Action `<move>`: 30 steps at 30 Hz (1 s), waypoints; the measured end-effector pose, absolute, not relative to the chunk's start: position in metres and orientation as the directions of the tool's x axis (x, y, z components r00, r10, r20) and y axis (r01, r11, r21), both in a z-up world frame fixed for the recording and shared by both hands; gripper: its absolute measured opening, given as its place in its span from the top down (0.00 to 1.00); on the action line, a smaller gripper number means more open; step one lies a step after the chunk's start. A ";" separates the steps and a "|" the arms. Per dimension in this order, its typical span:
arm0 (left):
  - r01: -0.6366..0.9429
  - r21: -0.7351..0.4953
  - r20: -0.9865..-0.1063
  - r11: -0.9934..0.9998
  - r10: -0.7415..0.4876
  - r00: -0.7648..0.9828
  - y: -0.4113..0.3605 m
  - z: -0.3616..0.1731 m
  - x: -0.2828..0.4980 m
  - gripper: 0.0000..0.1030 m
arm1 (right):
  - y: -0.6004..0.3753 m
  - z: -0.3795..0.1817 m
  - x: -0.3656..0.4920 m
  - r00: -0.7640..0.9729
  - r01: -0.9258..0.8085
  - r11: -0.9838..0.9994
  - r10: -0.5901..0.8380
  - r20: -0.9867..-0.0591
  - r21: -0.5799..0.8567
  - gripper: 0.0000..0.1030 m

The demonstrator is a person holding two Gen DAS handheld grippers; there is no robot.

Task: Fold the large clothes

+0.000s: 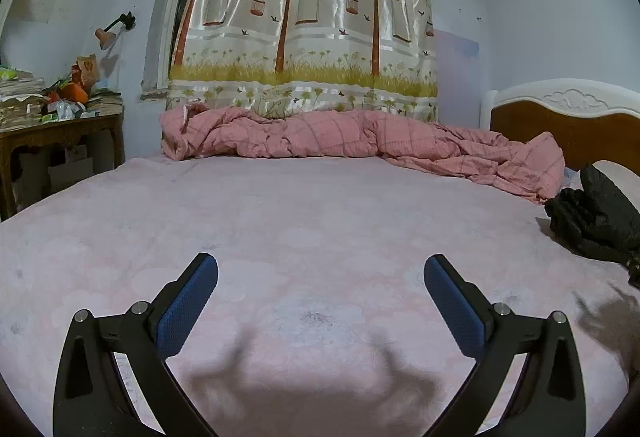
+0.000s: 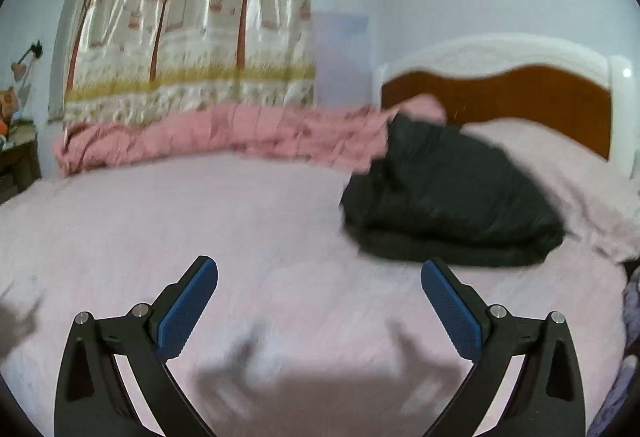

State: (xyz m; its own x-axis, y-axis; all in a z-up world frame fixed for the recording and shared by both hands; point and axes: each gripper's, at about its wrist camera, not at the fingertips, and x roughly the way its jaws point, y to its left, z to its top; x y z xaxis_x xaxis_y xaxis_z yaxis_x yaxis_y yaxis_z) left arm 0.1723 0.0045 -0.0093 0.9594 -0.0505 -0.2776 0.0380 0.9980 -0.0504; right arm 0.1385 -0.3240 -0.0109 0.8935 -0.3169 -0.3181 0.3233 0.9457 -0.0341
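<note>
A black padded jacket (image 2: 452, 197), folded into a thick, rounded bundle with stacked layers along its near edge, lies on the pink bed (image 2: 200, 221) near the headboard (image 2: 500, 93), touching a rumpled pink quilt (image 2: 224, 137). Left claw (image 1: 320, 277) and right claw (image 2: 319, 277) both stand spread wide and empty above the sheet.
</note>
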 end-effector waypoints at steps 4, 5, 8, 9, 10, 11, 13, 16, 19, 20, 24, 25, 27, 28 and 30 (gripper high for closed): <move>0.026 -0.017 -0.287 1.000 -0.030 0.957 -0.001 -0.011 0.176 0.00 | -0.318 -0.013 0.137 0.887 0.354 0.933 -0.359 -0.290 -0.072 0.00; 0.022 -0.005 -0.294 1.000 -0.023 0.956 -0.003 -0.011 0.177 0.00 | -0.315 -0.013 0.133 0.890 0.356 0.931 -0.364 -0.274 -0.079 0.00; 0.018 0.010 -0.291 1.000 -0.015 0.957 -0.006 -0.013 0.177 0.00 | -0.311 -0.014 0.127 0.894 0.357 0.930 -0.368 -0.258 -0.087 0.00; 0.018 0.009 -0.289 1.000 -0.015 0.957 -0.005 -0.012 0.176 0.00 | -0.310 -0.013 0.128 0.891 0.362 0.928 -0.373 -0.257 -0.090 0.00; 0.018 0.007 -0.288 1.000 -0.015 0.958 -0.005 -0.012 0.176 0.00 | -0.309 -0.013 0.128 0.888 0.368 0.925 -0.379 -0.259 -0.094 0.00; 0.018 0.004 -0.289 1.000 -0.016 0.957 -0.005 -0.013 0.176 0.00 | -0.309 -0.013 0.128 0.888 0.367 0.925 -0.379 -0.260 -0.096 0.00; 0.017 0.000 -0.293 1.000 -0.016 0.956 -0.004 -0.013 0.176 0.00 | -0.311 -0.010 0.127 0.887 0.367 0.926 -0.378 -0.263 -0.094 0.00; 0.016 -0.006 -0.298 1.000 -0.017 0.954 -0.003 -0.013 0.177 0.00 | -0.314 -0.009 0.126 0.891 0.366 0.927 -0.374 -0.259 -0.080 0.00; 0.016 -0.035 -0.313 0.999 -0.026 0.950 0.002 -0.014 0.179 0.00 | -0.317 -0.009 0.125 0.892 0.365 0.929 -0.369 -0.260 -0.065 0.00; 0.014 -0.044 -0.316 0.999 -0.027 0.948 0.005 -0.014 0.180 0.00 | -0.316 -0.009 0.126 0.890 0.368 0.927 -0.373 -0.261 -0.071 0.00; 0.008 -0.069 -0.314 0.998 -0.029 0.949 0.009 -0.013 0.178 0.00 | -0.312 -0.011 0.125 0.889 0.362 0.927 -0.375 -0.263 -0.099 0.00; 0.007 -0.072 -0.313 0.997 -0.030 0.949 0.010 -0.013 0.178 0.00 | -0.314 -0.011 0.123 0.889 0.362 0.927 -0.375 -0.263 -0.099 0.00; 0.007 -0.077 -0.314 0.997 -0.031 0.949 0.010 -0.013 0.178 0.00 | -0.316 -0.010 0.123 0.890 0.361 0.928 -0.372 -0.262 -0.091 0.00; 0.006 -0.076 -0.315 0.997 -0.030 0.948 0.010 -0.013 0.178 0.00 | -0.316 -0.010 0.122 0.891 0.362 0.928 -0.372 -0.260 -0.084 0.00; 0.007 -0.074 -0.315 0.997 -0.030 0.949 0.011 -0.013 0.178 0.00 | -0.316 -0.010 0.120 0.892 0.364 0.928 -0.370 -0.258 -0.075 0.00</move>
State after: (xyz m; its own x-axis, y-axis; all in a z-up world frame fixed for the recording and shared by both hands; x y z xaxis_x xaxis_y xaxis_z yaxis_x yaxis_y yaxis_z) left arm 0.1777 0.0106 -0.0133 0.9486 -0.0302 -0.3151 0.0071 0.9972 -0.0743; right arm 0.1202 -0.3160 -0.0098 0.8924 -0.3705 -0.2576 0.3639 0.9284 -0.0746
